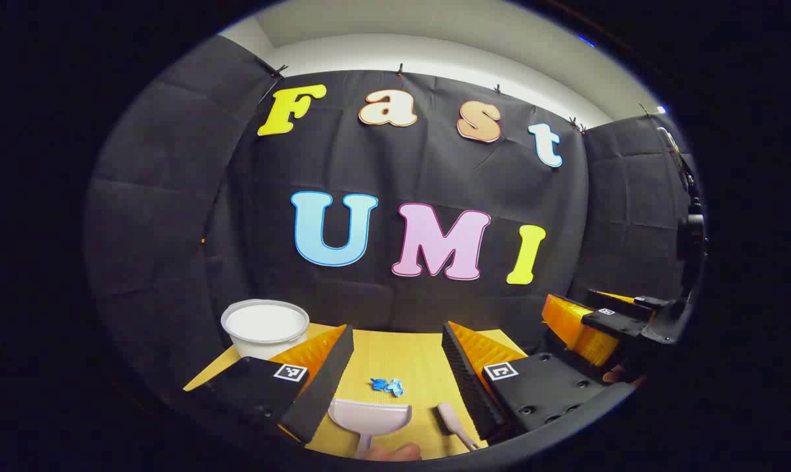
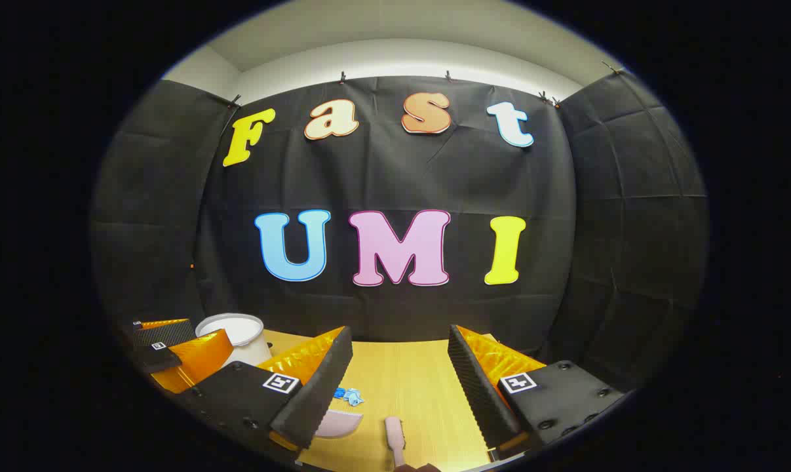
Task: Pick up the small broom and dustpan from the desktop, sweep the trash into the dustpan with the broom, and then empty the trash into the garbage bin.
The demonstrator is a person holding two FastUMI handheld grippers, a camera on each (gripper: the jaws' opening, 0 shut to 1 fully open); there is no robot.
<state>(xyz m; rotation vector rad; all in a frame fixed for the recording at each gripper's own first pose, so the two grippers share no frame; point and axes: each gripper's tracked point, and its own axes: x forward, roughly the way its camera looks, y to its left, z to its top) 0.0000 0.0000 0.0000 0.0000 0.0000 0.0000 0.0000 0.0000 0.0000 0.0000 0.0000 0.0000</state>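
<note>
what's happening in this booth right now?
A person holds a tool in each hand above a wooden desktop; both are open and hold nothing. The left tool faces the dustpan, and the right tool faces the small broom. Both items lie flat on the desktop, not yet picked up. A bit of blue trash sits just beyond the dustpan, unswept. The white garbage bin stands at the far left of the desktop.

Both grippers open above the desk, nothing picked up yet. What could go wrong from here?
1. The dustpan and broom lie close together; grabbing one may nudge the other.
2. The blue trash looks light, so a hard sweep could scatter it.
3. The garbage bin sits near the desk's back corner; a bump might tip it.
</note>
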